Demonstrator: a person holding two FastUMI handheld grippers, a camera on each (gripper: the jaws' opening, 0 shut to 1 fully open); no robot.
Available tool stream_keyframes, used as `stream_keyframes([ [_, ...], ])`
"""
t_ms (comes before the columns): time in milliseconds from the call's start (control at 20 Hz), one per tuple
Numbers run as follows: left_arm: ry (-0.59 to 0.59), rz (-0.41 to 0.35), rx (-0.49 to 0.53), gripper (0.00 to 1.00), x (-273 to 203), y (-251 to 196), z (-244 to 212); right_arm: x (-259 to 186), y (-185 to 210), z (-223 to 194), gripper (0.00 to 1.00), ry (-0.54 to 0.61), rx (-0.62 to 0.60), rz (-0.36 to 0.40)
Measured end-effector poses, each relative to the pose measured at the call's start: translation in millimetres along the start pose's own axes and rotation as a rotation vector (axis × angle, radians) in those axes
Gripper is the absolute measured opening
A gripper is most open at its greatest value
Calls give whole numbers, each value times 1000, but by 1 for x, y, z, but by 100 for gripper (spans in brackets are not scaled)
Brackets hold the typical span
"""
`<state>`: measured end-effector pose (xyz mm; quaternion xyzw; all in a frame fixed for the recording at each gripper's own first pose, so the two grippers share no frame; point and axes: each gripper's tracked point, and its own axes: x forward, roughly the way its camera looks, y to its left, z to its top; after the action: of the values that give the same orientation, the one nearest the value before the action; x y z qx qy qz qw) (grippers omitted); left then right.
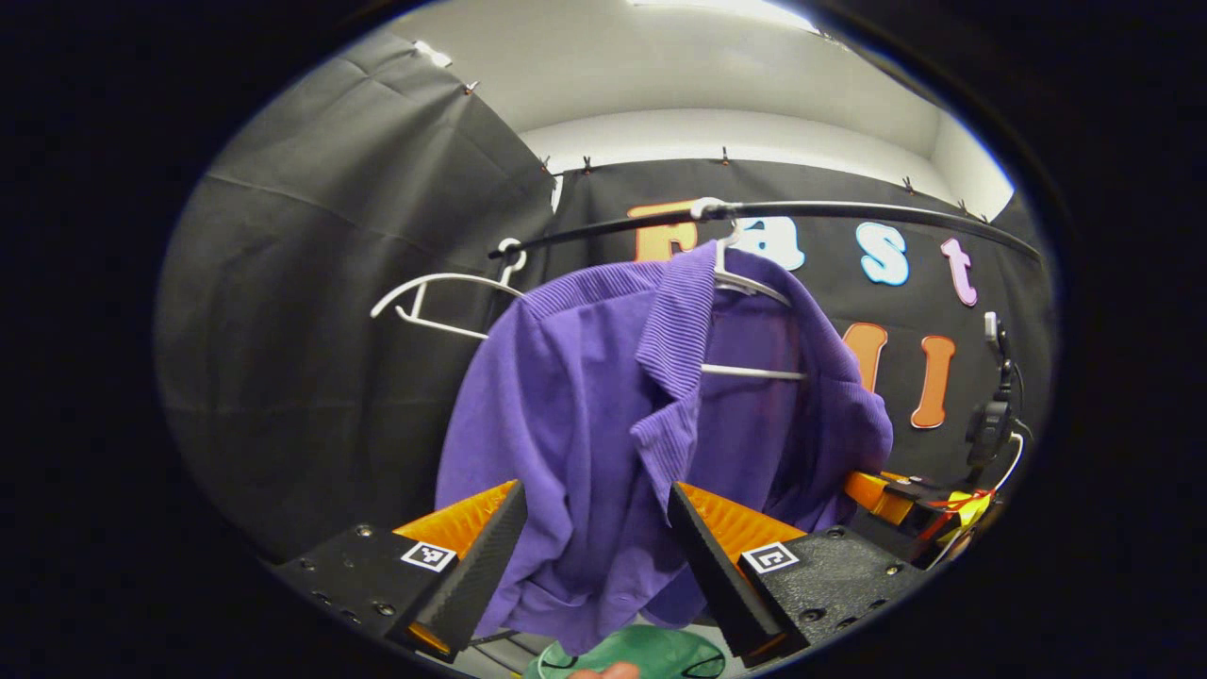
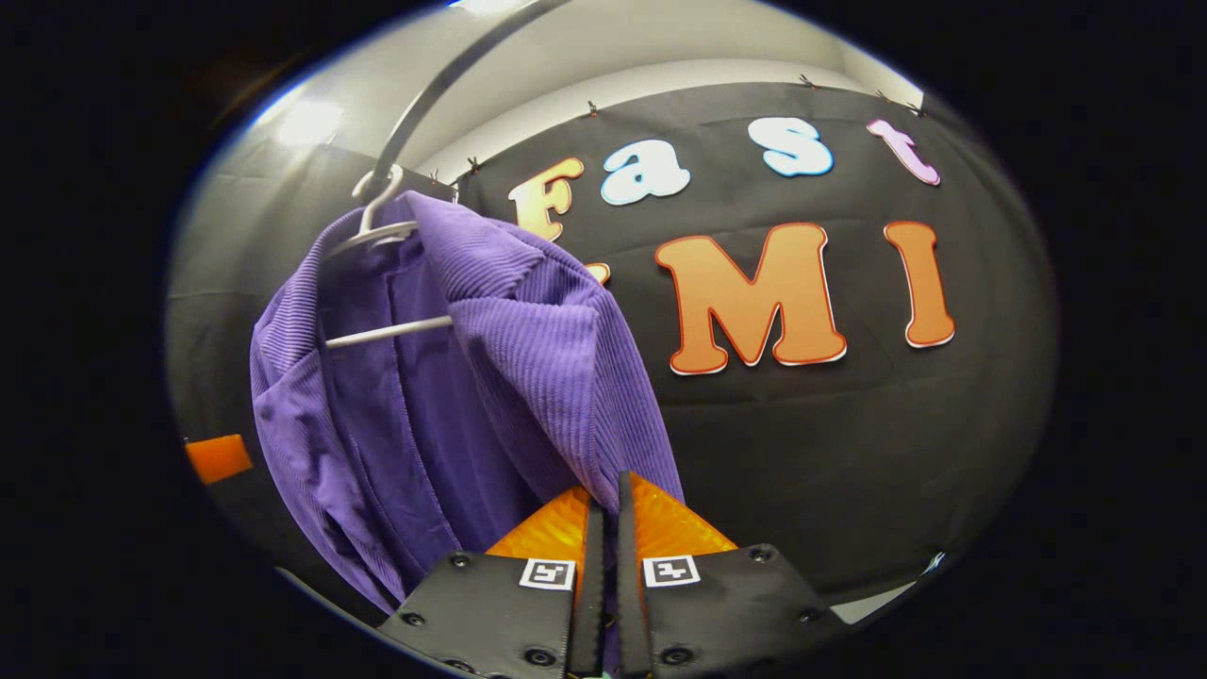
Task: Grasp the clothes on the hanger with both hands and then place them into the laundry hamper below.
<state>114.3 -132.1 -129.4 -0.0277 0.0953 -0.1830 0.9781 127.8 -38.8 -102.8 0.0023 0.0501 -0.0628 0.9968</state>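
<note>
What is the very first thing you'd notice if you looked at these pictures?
The big purple ribbed garment grabs the eye: it hangs on a white plastic hanger from a dark rail across the middle of the left gripper view. The left tool is open with the cloth hanging between its fingers, and the right tool is pinched onto the garment's edge. A second white hanger hangs bare to the left.

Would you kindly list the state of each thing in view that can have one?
purple shirt: hanging on its hanger, front open, hem between the left gripper's fingers
white hanger: hooked on the rail, loaded
second white hanger: on the rail, bare
left gripper: open
right gripper: shut on the shirt's edge
green hamper: below, open top
</note>
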Motion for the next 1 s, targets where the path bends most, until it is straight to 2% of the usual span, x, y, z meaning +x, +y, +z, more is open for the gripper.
stream_keyframes([
  [50,3,-22,-10,95,4,-8,-3,-4,-1,7,9,-11,-12,4],
  [100,5,-41,-22,92,9,-15,-6,-9,0,15,13,-23,-18,8],
  [150,6,-54,-33,92,13,-21,-10,-14,1,21,13,-36,-27,13],
  [250,5,-42,-43,92,29,-23,-20,-19,2,32,13,-64,-61,28],
  [300,15,-37,-44,92,37,-23,-29,-21,2,37,8,-76,-78,33],
  [350,31,-39,-45,95,46,-26,-38,-24,2,41,8,-85,-87,38],
  [400,42,-36,-45,92,53,-29,-46,-27,4,44,13,-91,-91,44],
  [500,49,-4,-30,92,65,-27,-62,-33,7,51,13,-106,-98,54],
  [550,44,32,-10,99,73,-20,-68,-36,9,54,13,-115,-105,59],
  [650,49,109,52,95,88,1,-80,-40,10,59,13,-130,-129,63],
  [700,54,119,75,91,93,6,-83,-42,10,59,13,-131,-144,65],
  [750,50,116,84,92,94,8,-80,-44,10,58,13,-130,-155,66],
  [1000,-19,140,125,12,75,33,-46,-39,7,56,13,-135,-173,49],
])
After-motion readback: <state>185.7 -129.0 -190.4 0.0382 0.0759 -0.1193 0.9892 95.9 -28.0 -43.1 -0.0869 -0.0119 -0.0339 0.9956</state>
